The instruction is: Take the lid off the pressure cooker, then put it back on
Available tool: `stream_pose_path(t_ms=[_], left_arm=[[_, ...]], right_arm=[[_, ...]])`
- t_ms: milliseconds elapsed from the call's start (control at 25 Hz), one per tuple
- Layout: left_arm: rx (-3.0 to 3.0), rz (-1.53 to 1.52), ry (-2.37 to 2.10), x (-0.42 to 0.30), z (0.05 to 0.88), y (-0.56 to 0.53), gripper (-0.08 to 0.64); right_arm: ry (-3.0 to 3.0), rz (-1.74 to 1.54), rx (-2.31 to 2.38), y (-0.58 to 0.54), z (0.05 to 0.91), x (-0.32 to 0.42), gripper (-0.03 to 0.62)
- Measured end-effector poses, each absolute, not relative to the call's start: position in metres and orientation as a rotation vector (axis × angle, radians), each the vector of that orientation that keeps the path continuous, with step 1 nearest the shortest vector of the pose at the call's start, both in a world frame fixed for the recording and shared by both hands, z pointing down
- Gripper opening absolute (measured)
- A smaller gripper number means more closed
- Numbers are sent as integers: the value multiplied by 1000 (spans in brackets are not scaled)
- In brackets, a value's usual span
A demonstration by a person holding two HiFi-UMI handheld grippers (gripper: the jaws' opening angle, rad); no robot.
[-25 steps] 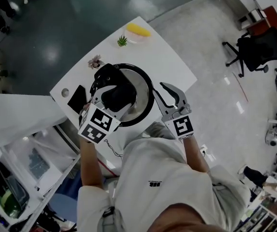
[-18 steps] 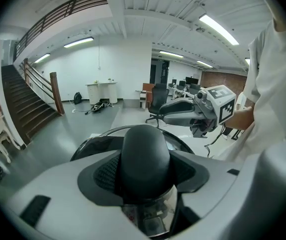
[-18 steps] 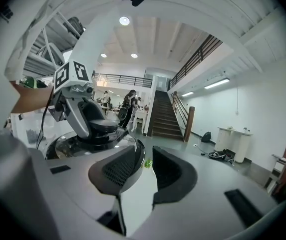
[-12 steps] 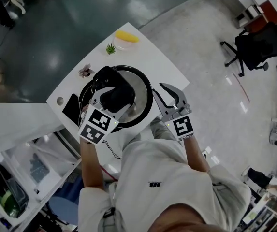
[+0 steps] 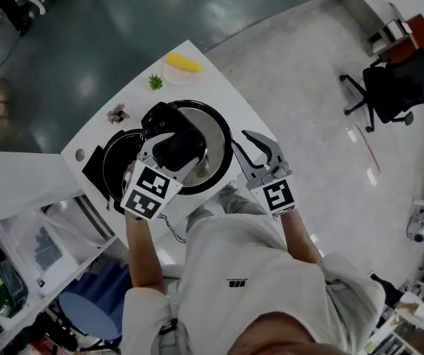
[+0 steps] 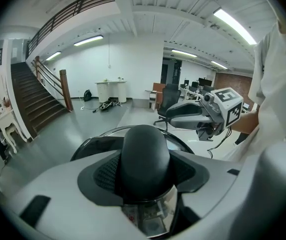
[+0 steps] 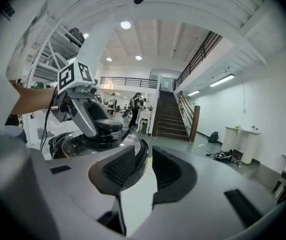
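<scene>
Pinching, left fingers point(image 6: 103, 174): clamped on the black knob point(image 6: 145, 154) of the lid, which fills the gap between the pads.
Left gripper point(image 5: 169, 150): tilted down over the lid's centre.
Lid point(image 5: 210, 135): off the pot, hanging from its knob; in the head view it overlaps the pot's right side.
Pot point(image 5: 112, 170): uncovered on the white table point(image 5: 212, 80), to the left of the lid.
Right fingers point(image 7: 115, 171): slightly apart, nothing between them.
Right gripper point(image 5: 260, 154): just beside the lid's right rim, not touching it.
</scene>
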State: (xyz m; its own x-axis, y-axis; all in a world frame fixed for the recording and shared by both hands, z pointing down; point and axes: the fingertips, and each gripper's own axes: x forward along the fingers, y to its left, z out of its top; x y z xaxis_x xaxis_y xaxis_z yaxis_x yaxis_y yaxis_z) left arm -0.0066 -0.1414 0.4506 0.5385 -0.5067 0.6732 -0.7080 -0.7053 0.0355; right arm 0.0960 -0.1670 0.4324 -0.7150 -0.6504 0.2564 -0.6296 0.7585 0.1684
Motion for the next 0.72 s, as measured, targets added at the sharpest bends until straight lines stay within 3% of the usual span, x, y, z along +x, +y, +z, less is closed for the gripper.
stream_pose_path(t_ms=[720], left_arm=[[2380,905,-1110,76,506,-192,287]], right_arm=[[-2589,14,941,-204,482,159,110]])
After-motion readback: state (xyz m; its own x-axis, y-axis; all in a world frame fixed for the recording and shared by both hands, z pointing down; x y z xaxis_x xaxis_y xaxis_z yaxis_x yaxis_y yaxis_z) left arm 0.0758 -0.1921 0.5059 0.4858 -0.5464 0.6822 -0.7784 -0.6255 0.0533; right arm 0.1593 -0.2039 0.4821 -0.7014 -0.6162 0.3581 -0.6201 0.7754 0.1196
